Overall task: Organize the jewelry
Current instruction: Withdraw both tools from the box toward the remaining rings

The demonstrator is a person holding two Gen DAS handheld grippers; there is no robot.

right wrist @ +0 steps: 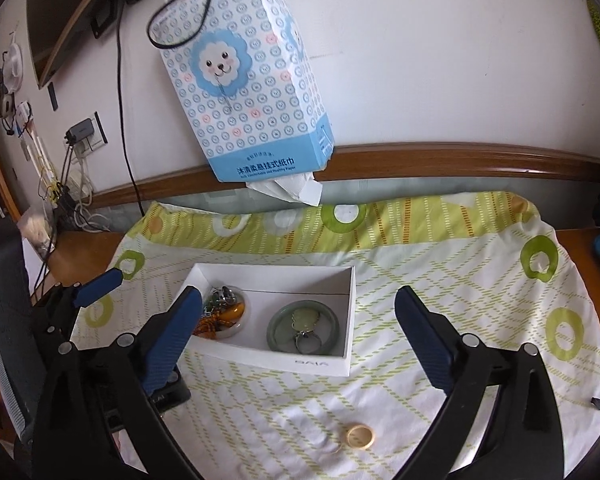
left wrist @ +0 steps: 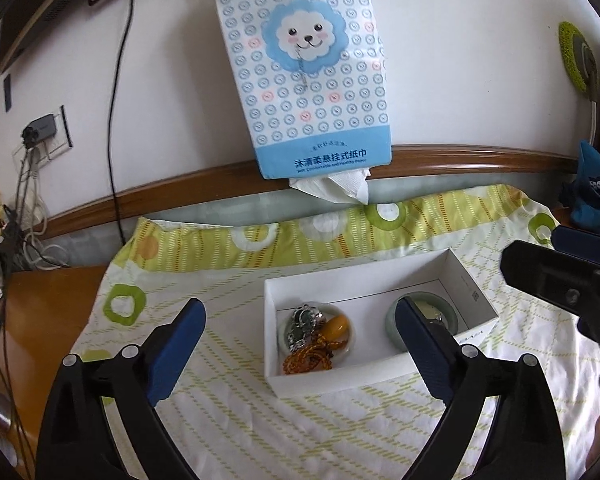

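Gold ring (right wrist: 360, 436) on the cloth (right wrist: 440, 280), below and between the wide-open right gripper (right wrist: 300, 320) jaws; left gripper (left wrist: 300, 320) likewise spread, empty.

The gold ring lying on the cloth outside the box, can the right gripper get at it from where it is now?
Probably yes. The gold ring lies alone on the patterned cloth, nearer than the white box, with nothing on or around it. The right gripper is open and empty, pointing past the ring, so it would have to drop down and back.

Each hand-held gripper (left wrist: 300, 354) has black arms, blue pads, silver screws
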